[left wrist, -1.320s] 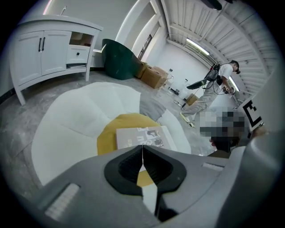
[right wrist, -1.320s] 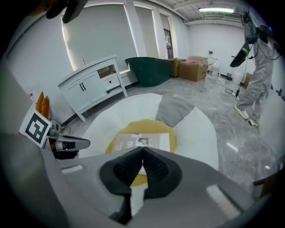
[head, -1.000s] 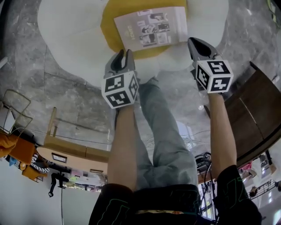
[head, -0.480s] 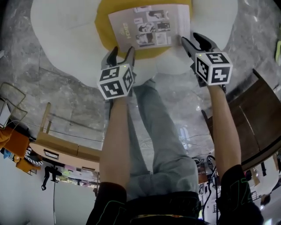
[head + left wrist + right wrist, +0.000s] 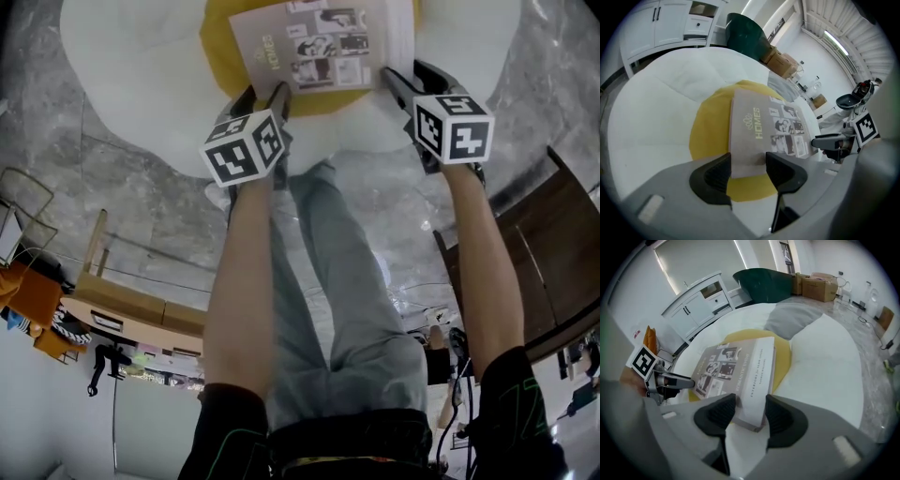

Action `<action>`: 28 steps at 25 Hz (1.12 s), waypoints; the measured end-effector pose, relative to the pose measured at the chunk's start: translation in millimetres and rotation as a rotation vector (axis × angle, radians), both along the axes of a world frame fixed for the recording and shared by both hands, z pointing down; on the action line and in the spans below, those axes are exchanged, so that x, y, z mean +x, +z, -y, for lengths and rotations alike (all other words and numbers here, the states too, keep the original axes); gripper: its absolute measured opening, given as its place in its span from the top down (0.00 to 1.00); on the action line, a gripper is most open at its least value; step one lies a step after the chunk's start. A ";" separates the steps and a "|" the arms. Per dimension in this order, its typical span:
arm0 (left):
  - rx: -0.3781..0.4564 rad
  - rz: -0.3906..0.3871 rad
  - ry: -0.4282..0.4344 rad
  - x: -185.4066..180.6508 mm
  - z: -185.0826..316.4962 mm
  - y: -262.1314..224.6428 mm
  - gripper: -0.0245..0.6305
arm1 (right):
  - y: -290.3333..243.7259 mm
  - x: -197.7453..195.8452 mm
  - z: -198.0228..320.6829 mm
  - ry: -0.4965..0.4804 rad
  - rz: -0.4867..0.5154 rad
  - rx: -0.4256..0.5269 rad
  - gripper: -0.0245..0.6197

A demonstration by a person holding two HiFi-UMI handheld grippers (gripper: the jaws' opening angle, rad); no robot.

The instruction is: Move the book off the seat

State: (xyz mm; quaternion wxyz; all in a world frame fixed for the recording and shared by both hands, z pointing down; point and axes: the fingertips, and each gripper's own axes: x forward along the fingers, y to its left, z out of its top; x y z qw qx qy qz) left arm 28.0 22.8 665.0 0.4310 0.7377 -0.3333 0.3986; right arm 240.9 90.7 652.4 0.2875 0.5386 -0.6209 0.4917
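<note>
Head view: book (image 5: 319, 42) lies on yellow seat (image 5: 217, 52), between left tongs (image 5: 262, 94) & right tongs (image 5: 412, 77). Left gripper view: jaws closing, pads off "HOMES" cover, its corner btwn them. Right gripper view: jaws apart, spine "INTERIORS for LIVING" corner btwn them.

Head camera looks steeply down; cameras riding the left tool (image 5: 747, 161) and right tool (image 5: 750, 404) sit low, close, facing the shared book (image 5: 323, 45) from opposite sides.
</note>
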 end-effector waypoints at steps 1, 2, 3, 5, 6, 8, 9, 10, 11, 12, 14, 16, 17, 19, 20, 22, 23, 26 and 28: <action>0.003 -0.004 0.010 -2.2 -0.2 -4.4 0.62 | -4.2 -2.9 0.0 0.010 -0.003 0.000 0.66; 0.007 -0.006 0.016 -7.0 0.8 -10.3 0.62 | -10.2 -7.4 2.0 0.019 -0.005 0.001 0.66; 0.009 -0.006 0.017 -12.9 2.7 -16.5 0.62 | -16.7 -12.7 5.2 0.025 -0.005 0.001 0.67; 0.012 -0.001 0.013 -19.2 6.1 -24.2 0.62 | -25.2 -18.0 10.9 0.026 -0.008 0.003 0.67; 0.012 0.002 0.007 -19.5 5.9 -25.5 0.62 | -26.6 -18.0 12.0 0.023 -0.008 0.004 0.67; 0.007 0.008 -0.009 -24.6 2.1 -28.0 0.62 | -29.1 -22.1 11.9 0.006 -0.010 0.005 0.67; 0.007 0.010 -0.018 -31.1 1.4 -30.8 0.62 | -31.6 -28.0 13.1 -0.005 -0.010 0.007 0.67; 0.011 0.012 -0.025 -38.7 2.3 -35.0 0.62 | -35.2 -35.1 15.4 -0.012 -0.010 0.011 0.67; 0.018 0.014 -0.029 -46.1 3.7 -40.0 0.62 | -39.5 -42.1 17.4 -0.016 -0.010 0.016 0.67; 0.026 0.015 -0.031 -52.8 4.7 -45.3 0.62 | -43.8 -48.5 18.6 -0.017 -0.010 0.019 0.67; 0.042 0.017 -0.040 -68.3 7.1 -54.7 0.62 | -50.7 -63.1 22.3 -0.022 -0.008 0.025 0.67; 0.062 0.019 -0.060 -85.6 11.8 -63.8 0.62 | -57.3 -79.1 31.1 -0.034 -0.002 0.037 0.67; 0.072 0.019 -0.069 -91.9 13.2 -69.3 0.62 | -62.1 -84.8 34.6 -0.041 0.000 0.044 0.67; 0.092 0.019 -0.085 -99.9 12.4 -82.9 0.62 | -75.0 -91.8 37.3 -0.055 0.001 0.061 0.67; 0.103 0.018 -0.093 -103.6 11.8 -90.0 0.62 | -81.8 -94.8 38.6 -0.064 0.000 0.070 0.67; 0.121 0.019 -0.119 -114.8 10.8 -101.2 0.62 | -91.7 -104.8 42.7 -0.086 0.000 0.087 0.67; 0.125 0.023 -0.136 -121.7 9.2 -104.2 0.62 | -93.8 -111.1 44.7 -0.101 0.003 0.092 0.67; 0.140 0.043 -0.200 -122.4 1.6 -109.6 0.62 | -95.6 -110.2 50.6 -0.153 0.015 0.107 0.67; 0.158 0.052 -0.241 -109.6 -2.4 -116.8 0.62 | -101.7 -96.5 55.7 -0.190 0.017 0.125 0.67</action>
